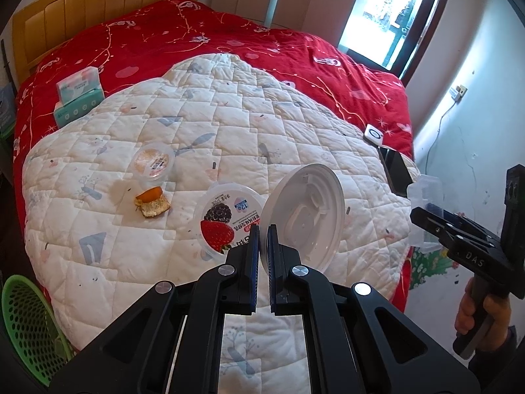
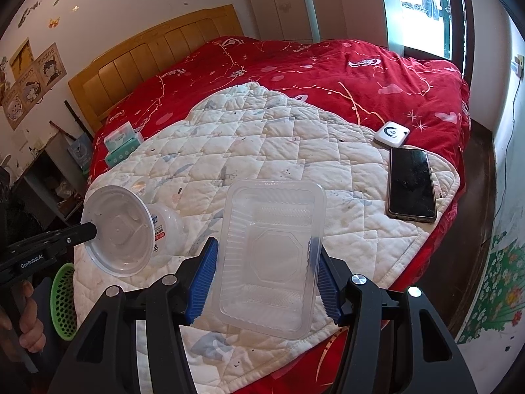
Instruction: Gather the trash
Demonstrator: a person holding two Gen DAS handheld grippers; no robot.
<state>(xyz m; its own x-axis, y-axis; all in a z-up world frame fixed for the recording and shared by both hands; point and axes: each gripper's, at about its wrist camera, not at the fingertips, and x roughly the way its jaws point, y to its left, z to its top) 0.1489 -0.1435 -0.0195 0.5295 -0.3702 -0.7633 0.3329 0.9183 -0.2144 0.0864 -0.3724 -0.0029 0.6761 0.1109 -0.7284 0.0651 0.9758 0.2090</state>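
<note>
In the left wrist view, the left claw (image 1: 263,229) sits low in the centre of the frame, its blue-padded fingers pressed together on the rim of a white round lid (image 1: 306,213). The lid stands on edge and shows its moulded underside with raised ridges. Just left of it, touching the claw's left finger, lies a round yoghurt tub (image 1: 226,220) printed with a strawberry and a blackberry. Further left on the white quilt (image 1: 213,115) are a piece of orange peel with a crumbly scrap (image 1: 151,203) and, above that, a small clear round cup (image 1: 154,162) with a printed label. A green mesh basket (image 1: 29,321) fills the lower left corner. At the right edge, a hand (image 1: 482,312) holds the right claw (image 1: 426,223) with a clear tray in it.

In the right wrist view, the right claw (image 2: 264,279) is in the lower centre, its ribbed blue fingers part spread and pinching a clear rectangular plastic tray (image 2: 269,256) by its two long sides. The tray is see-through, empty, with fluted walls and an octagon stamped in its base. At the left edge the other claw holds the lid, with the tub behind it. On the right of the quilt lie a dark phone (image 2: 411,184) and, above it, a small white square device (image 2: 392,135). A tissue pack (image 2: 123,142) rests on the red bedspread (image 2: 328,65) at the left.
</note>
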